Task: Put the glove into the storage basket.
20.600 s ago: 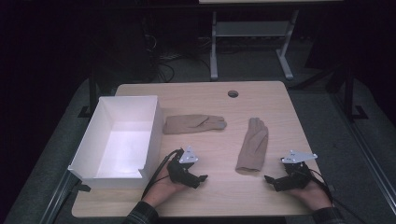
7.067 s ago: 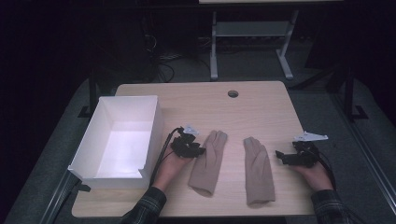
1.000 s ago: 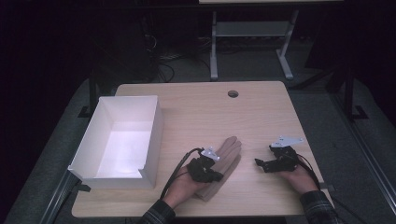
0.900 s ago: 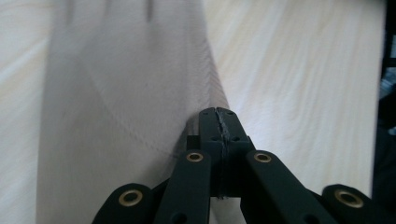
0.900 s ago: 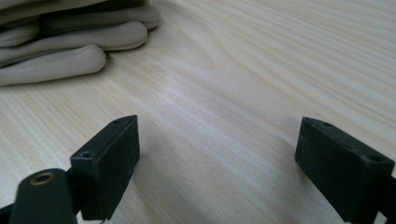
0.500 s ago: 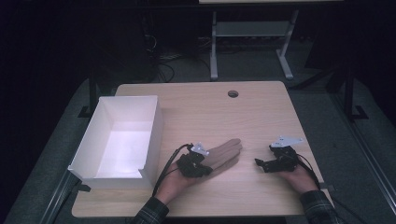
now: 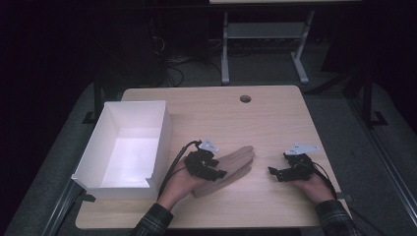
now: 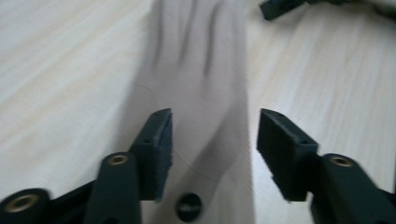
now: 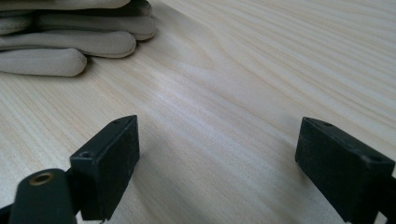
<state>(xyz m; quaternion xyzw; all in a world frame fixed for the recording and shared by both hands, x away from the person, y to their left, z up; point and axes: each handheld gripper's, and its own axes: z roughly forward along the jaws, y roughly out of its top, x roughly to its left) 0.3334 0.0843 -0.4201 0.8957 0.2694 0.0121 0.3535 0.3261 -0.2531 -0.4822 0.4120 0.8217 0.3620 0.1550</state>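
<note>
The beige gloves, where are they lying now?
In the high view the beige gloves lie stacked on the table, right of the white box, under the left gripper.

- The gloves (image 7: 231, 167) lay on the table (image 7: 255, 123), between my grippers.
- The box (image 7: 125, 145) stood left of them, on the table's left edge.

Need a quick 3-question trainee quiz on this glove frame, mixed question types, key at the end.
1. True or false: the left gripper is clamped on the gloves.
2. On which side of the gloves does the white box stand in the high view: A left, B right, C behind?
3. What lies between the jaws of the right gripper?

Key:
1. False. Its jaws have just been opening and stand apart above the glove cuff, pads clear.
2. A.
3. Nothing but bare table; the glove fingertips lie farther off.
</note>
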